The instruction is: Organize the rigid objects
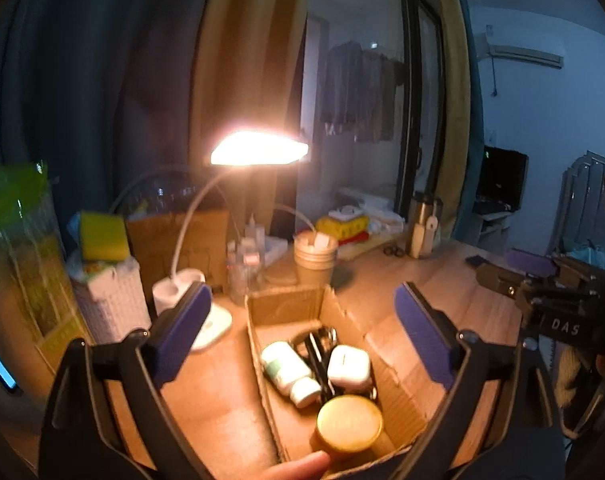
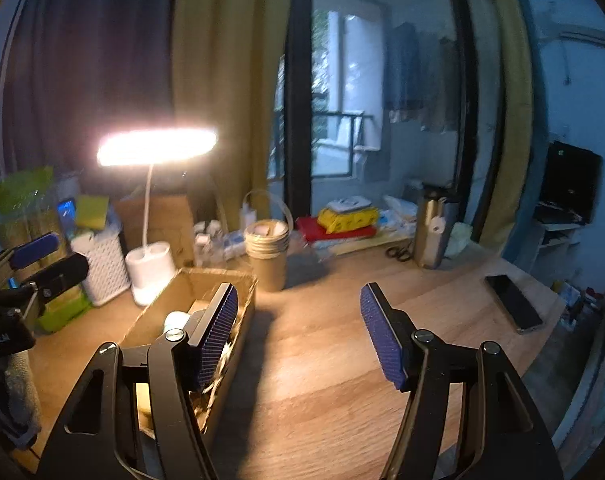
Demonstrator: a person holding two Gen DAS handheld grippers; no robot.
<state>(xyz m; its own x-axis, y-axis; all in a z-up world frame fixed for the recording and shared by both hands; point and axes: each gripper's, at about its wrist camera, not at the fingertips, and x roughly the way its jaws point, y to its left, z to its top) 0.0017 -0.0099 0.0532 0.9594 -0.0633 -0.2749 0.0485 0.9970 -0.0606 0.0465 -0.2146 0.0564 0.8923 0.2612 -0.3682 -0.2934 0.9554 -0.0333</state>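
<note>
The left tool [image 1: 302,336] hangs wide and empty over the cardboard box [image 1: 286,304] — the gold-lid jar [image 1: 349,424] sits inside. The right tool [image 2: 298,336], partly wide, holds nothing. Lift straight up — don't bump the box.

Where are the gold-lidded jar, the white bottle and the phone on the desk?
gold-lidded jar [image 1: 349,423], left wrist view, on its lid.
white bottle [image 1: 287,366], left wrist view, on its body.
phone [image 2: 513,302], right wrist view, on its dark screen.

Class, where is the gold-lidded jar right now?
Left wrist view: the gold-lidded jar sits at the near end of the cardboard box, beside the white bottle.
</note>
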